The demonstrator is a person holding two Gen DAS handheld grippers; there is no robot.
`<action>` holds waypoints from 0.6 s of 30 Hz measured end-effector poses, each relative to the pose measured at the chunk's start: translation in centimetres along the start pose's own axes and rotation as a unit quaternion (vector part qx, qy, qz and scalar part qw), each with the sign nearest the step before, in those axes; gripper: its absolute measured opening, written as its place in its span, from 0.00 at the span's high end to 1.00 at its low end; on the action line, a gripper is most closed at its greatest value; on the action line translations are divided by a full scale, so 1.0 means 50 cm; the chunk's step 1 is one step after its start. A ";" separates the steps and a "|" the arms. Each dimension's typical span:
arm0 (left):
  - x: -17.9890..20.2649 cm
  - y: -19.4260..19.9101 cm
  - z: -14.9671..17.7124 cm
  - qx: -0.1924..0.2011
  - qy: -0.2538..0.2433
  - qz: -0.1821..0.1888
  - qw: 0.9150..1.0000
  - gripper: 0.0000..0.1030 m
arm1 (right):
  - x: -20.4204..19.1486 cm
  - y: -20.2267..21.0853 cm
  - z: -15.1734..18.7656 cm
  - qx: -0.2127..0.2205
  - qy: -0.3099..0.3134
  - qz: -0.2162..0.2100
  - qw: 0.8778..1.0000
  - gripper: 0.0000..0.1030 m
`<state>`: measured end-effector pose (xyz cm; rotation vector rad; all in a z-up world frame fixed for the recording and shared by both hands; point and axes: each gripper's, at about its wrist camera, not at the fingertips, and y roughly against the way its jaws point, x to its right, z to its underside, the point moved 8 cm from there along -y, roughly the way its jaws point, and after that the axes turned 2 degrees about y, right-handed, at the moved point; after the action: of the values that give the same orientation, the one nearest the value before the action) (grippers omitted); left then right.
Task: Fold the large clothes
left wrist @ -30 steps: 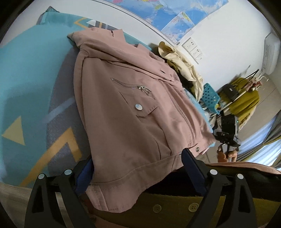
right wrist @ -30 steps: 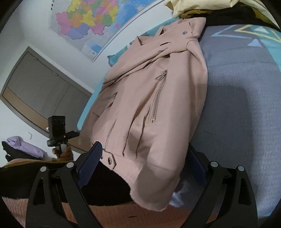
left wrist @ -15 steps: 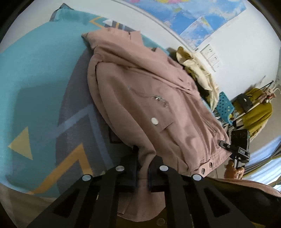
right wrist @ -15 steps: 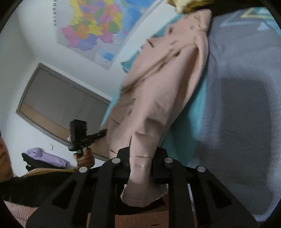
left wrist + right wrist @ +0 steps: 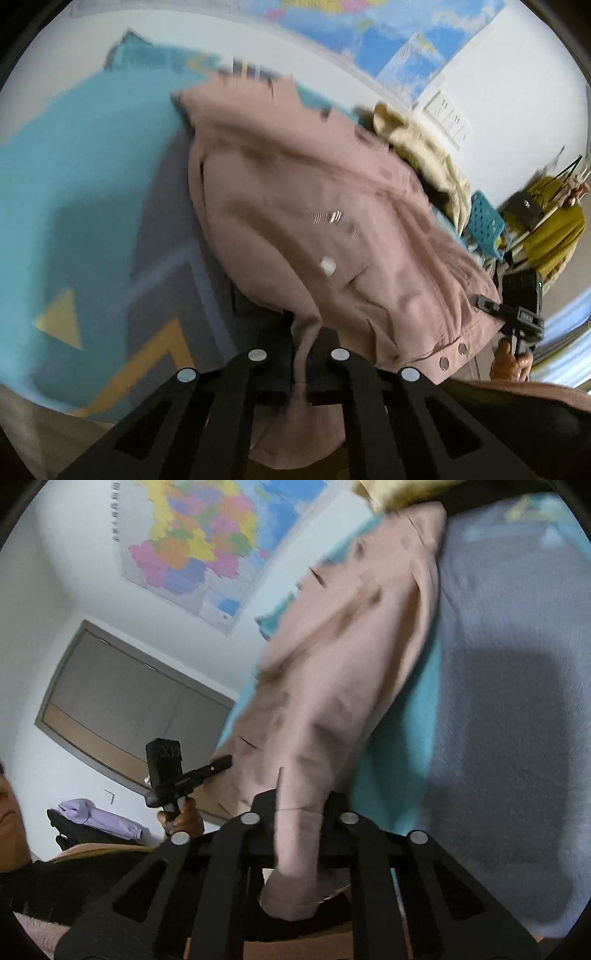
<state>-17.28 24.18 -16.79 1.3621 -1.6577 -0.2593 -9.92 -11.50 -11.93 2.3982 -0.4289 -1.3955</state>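
Observation:
A dusty pink jacket (image 5: 314, 206) with zips and snap buttons lies on a teal and grey patterned bedspread (image 5: 81, 192). My left gripper (image 5: 300, 354) is shut on the jacket's bottom hem at one corner and lifts it off the bed. In the right wrist view my right gripper (image 5: 297, 823) is shut on the other hem corner of the jacket (image 5: 343, 672), which hangs up from the bedspread (image 5: 498, 664). Each view shows the other gripper: the right one (image 5: 517, 310) and the left one (image 5: 177, 775).
A heap of cream and dark clothes (image 5: 424, 155) lies at the bed's far end. A blue perforated chair (image 5: 485, 225) and a rack with mustard garments (image 5: 554, 229) stand beyond it. A map (image 5: 199, 542) hangs on the wall, with a grey wardrobe (image 5: 129, 709) below.
Both grippers went from open around the hem to shut on it. They have since raised the hem, and the jacket's lower half has come off the bed.

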 end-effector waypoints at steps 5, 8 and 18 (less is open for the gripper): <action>0.028 0.110 -0.058 0.066 -0.003 0.030 0.997 0.97 | -0.106 0.081 -0.034 0.058 0.058 -0.028 0.996 0.93; 0.041 0.139 -0.069 0.079 -0.012 0.032 0.996 0.97 | -0.150 0.098 -0.042 0.069 0.086 -0.035 0.993 0.93; -0.041 0.016 0.004 -0.037 0.008 0.031 0.999 0.73 | -0.045 0.042 -0.007 0.001 0.030 0.000 1.000 0.91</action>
<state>-18.07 26.12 -17.44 1.2527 -1.6579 -0.2705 -10.88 -12.41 -9.10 2.4348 -0.4142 -1.3191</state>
